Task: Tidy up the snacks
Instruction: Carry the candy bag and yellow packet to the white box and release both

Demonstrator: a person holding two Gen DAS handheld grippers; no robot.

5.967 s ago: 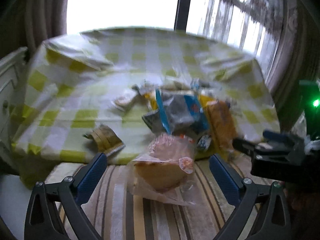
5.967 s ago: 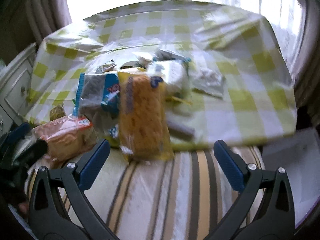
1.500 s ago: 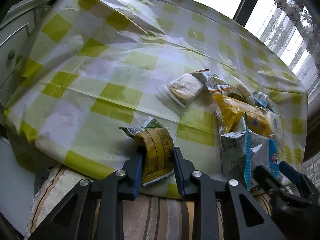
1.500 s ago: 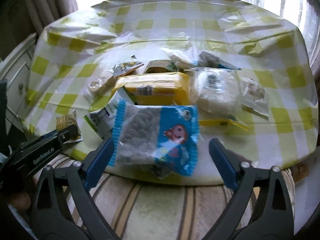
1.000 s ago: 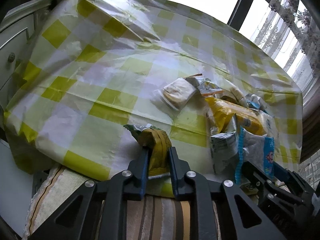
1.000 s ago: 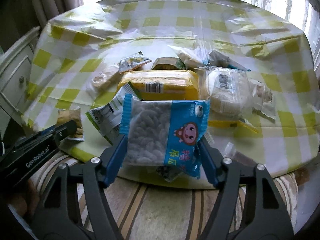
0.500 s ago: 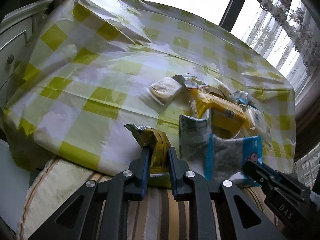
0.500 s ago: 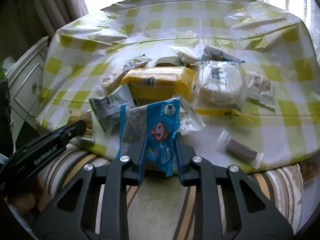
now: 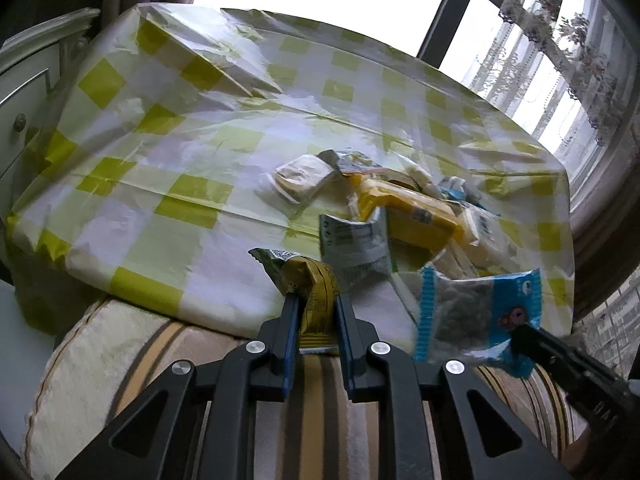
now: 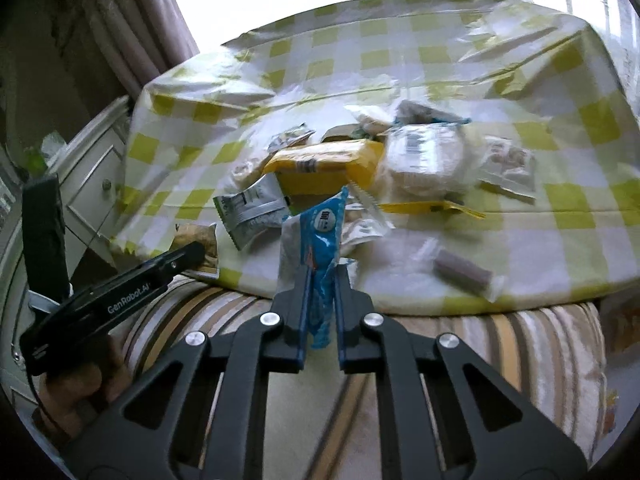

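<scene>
My left gripper [image 9: 316, 304] is shut on a small yellow snack packet [image 9: 314, 288], held just off the near edge of the table [image 9: 160, 184]. My right gripper [image 10: 323, 276] is shut on a blue and white snack bag [image 10: 320, 236], squeezed edge-on between its fingers; the same blue bag [image 9: 476, 312] hangs at the lower right of the left wrist view. Behind both lies a heap of snacks: a yellow pack [image 10: 328, 164], a grey and white sachet [image 10: 250, 208], a round white wrapped item [image 10: 424, 160] and a pale wafer pack [image 9: 300, 176].
The table has a yellow and white checked plastic cloth. A striped cushion [image 10: 480, 344] runs along its near edge. A small brown bar in clear wrap [image 10: 460, 270] lies at the table's near right. A white drawer unit [image 9: 24, 92] stands to the left.
My right gripper shut on the blue bag, crushing it edge-on, and lifted it back from the heap. My left gripper, still shut on the yellow packet, drew back toward the cushion.
</scene>
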